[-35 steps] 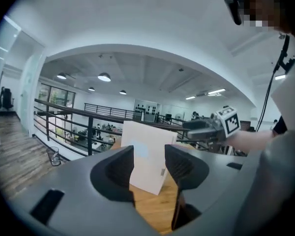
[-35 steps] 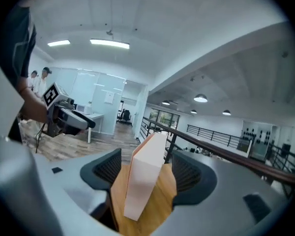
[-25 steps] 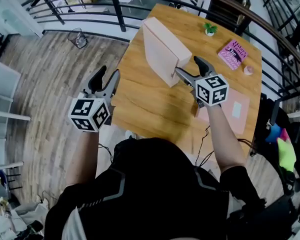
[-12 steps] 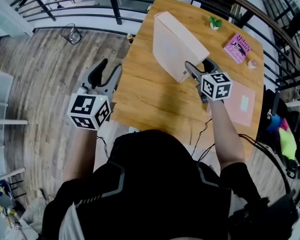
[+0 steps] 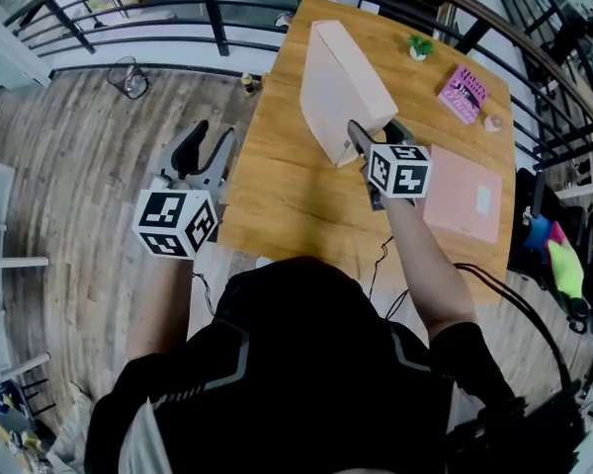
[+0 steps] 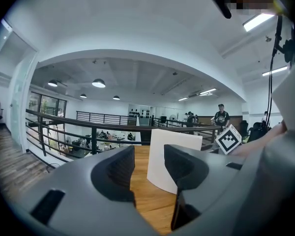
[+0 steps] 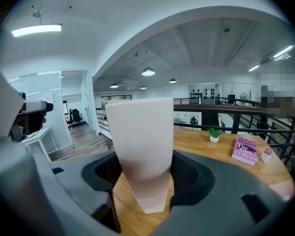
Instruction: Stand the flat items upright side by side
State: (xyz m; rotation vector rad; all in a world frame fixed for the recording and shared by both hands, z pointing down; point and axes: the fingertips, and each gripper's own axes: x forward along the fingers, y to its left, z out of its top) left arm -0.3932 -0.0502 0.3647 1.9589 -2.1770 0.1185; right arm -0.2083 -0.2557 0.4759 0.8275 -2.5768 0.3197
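A large pale pink flat box (image 5: 336, 87) stands on edge on the wooden table (image 5: 277, 196). My right gripper (image 5: 373, 131) grips its near end. In the right gripper view the box (image 7: 140, 146) fills the gap of the right gripper (image 7: 145, 176), whose jaws have just been closing onto both faces. A second flat pink item (image 5: 462, 194) lies on the table to the right. My left gripper (image 5: 211, 141) hovers off the table's left edge, open and with nothing in it. In the left gripper view the box (image 6: 172, 156) shows beyond the left gripper (image 6: 148, 163).
A magenta book (image 5: 463, 94), a small potted plant (image 5: 419, 45) and a small pink object (image 5: 491, 122) sit at the table's far right. A black railing (image 5: 208, 8) runs behind the table. Wooden floor lies to the left.
My right gripper has slid further onto the box's near end and its jaws have narrowed on it. The flat pink item beside it now shows fully. My left gripper has shifted slightly.
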